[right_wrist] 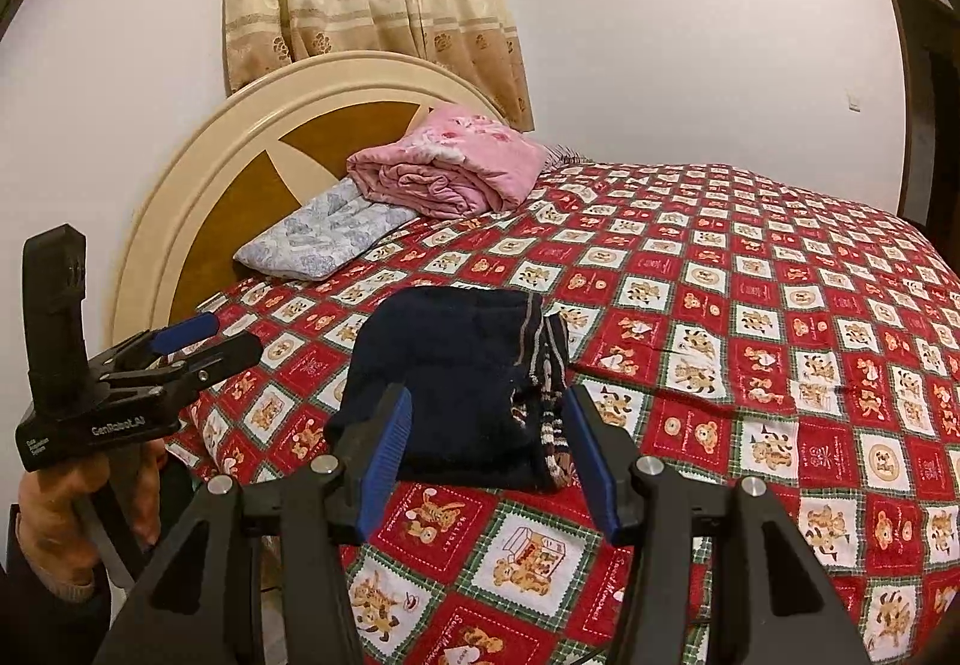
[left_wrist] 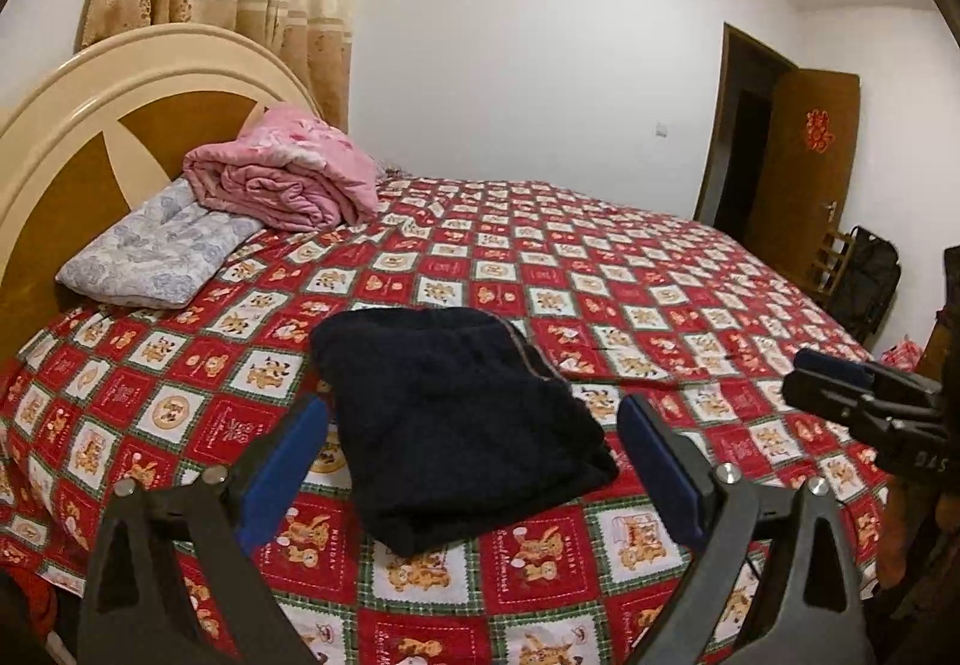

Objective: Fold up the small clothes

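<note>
Folded dark navy garment (left_wrist: 462,425), thick and fuzzy, resting as a compact block near the bed's front edge on a red checked bedspread (left_wrist: 630,293) printed with teddy bears. Left gripper (left_wrist: 474,461) hovering above it, blue-padded fingers (left_wrist: 282,461) spread wide, gripping nothing. Right gripper (right_wrist: 489,455) likewise clear of the cloth, fingers (right_wrist: 387,455) parted and empty. Striped ribbed cuffs (right_wrist: 549,365) poking out along the bundle's right edge. Likely risks: springy fleece layers creeping open once unattended, or a stray finger catching the loose cuffs and dragging the stack askew toward the mattress edge. Behind: soft rolled pink blanket (left_wrist: 288,173), pale quilted floral pillow (left_wrist: 156,251), glossy curved cream headboard (left_wrist: 120,83).
</note>
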A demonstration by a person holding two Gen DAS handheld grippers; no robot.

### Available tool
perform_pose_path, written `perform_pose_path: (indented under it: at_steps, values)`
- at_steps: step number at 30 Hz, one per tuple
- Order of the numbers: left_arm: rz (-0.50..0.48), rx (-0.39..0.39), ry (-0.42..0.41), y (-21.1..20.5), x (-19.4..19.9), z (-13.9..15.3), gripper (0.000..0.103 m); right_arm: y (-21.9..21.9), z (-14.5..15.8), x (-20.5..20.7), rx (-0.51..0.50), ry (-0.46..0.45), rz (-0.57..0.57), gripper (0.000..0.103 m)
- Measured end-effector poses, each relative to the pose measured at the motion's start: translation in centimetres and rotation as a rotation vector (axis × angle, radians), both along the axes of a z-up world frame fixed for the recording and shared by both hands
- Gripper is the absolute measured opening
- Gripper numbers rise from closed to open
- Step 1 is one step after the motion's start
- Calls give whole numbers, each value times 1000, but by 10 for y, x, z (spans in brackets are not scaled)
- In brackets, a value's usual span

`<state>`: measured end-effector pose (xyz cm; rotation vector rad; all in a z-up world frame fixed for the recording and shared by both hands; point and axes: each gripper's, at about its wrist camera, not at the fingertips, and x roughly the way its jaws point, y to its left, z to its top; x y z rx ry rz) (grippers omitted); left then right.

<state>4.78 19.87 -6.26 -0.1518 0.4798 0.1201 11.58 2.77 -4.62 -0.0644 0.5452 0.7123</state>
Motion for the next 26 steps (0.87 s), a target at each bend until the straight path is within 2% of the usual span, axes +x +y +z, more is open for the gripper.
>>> perform_pose_path:
  at_steps: [1, 4, 7, 9, 12, 18, 23, 26]
  values:
    - [4, 4, 2, 0, 0, 0, 103, 0, 0, -1, -3, -5, -1, 54]
    - [-14, 1, 2, -1, 1, 1, 103, -1, 1, -3, -9, -23, -2, 54]
    - [11, 6, -7, -1, 0, 2, 103, -3, 0, -4, -12, -30, -7, 54]
    - [-21, -26, -5, 0, 0, 2, 103, -4, -2, -4, -14, -26, -6, 54]
    - [-9, -74, -3, 4, 2, 0, 103, -5, -3, -5, -11, -24, -8, 54]
    - [23, -40, -8, 3, 3, -2, 103, -7, -5, -5, -14, -19, -9, 54]
    - [-9, -65, -18, 4, 1, -4, 103, -5, -7, -7, -15, -14, -6, 54]
    - [-8, -48, -31, 3, 1, -3, 103, -3, -8, -10, -21, -15, 0, 54]
